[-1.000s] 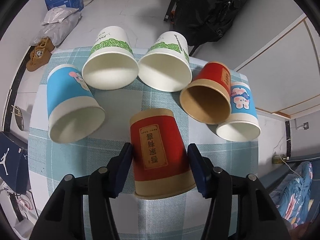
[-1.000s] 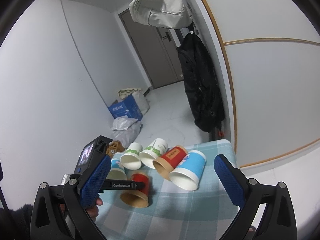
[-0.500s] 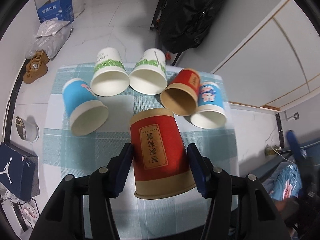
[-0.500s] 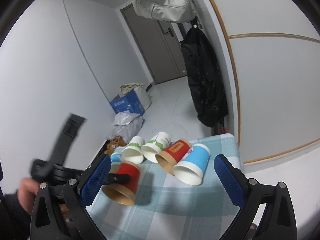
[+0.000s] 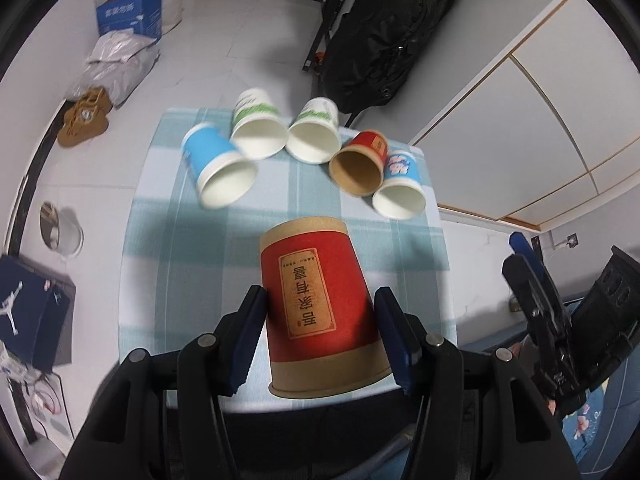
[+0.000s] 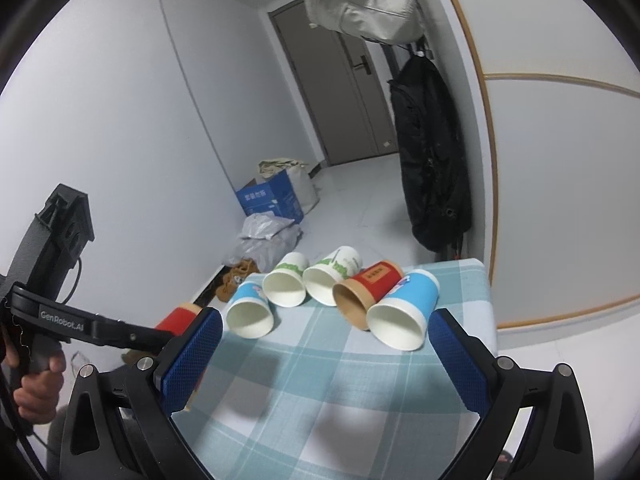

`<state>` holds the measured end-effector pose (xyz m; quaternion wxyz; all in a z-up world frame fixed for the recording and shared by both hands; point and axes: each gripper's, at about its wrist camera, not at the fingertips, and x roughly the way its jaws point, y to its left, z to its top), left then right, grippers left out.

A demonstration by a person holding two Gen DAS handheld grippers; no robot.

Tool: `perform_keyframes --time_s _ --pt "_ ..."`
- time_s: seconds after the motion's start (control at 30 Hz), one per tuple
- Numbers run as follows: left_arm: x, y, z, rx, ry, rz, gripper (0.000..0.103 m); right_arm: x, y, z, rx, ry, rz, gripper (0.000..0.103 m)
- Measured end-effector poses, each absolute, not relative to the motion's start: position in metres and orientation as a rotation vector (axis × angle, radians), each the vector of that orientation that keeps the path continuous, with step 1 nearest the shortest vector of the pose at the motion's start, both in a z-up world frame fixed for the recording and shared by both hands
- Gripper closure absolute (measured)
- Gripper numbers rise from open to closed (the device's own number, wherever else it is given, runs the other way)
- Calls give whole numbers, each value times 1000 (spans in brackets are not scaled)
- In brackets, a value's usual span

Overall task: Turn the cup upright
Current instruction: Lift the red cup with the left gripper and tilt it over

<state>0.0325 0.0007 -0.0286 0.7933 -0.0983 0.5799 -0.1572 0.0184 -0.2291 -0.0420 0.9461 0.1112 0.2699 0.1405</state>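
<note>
My left gripper [image 5: 320,336] is shut on a red and brown paper cup [image 5: 320,308], held in the air above the near part of the checked table [image 5: 152,264], its open end toward the camera. In the right wrist view the same cup [image 6: 178,318] shows partly behind my blue finger, at the left gripper's tip. My right gripper [image 6: 324,354] is open and empty above the table's near side. Several other cups lie on their sides at the far edge, among them a second red cup [image 5: 360,160] and a blue cup [image 5: 218,170].
Two white and green cups [image 5: 260,128] and a blue cartoon cup [image 5: 400,188] lie in the far row. A black coat [image 5: 384,36] hangs behind the table. Shoes, bags and a blue box [image 5: 128,16] lie on the floor to the left.
My left gripper has lifted the red cup up and back from the table, so the row of cups looks smaller and farther. The right gripper has tilted down toward the table.
</note>
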Motion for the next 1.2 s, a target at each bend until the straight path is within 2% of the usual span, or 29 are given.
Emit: perform_keyframes --time_s 0.5,0.8,1.13,1.17,1.2 --pt "23 17 -108 -351 1305 -335 53 -16 -208 -55 156 570 295 0" --pt "34 9 -133 -376 1312 -366 53 -21 -200 -66 137 601 286 0" --pt "36 20 -141 -407 1333 -336 47 -16 -193 -74 117 628 291 0" --pt "36 19 -142 -402 1337 -338 46 -16 -193 -75 114 628 291 0" --pt "36 18 -143 -398 1341 -338 41 -15 -191 -75 112 629 291 0"
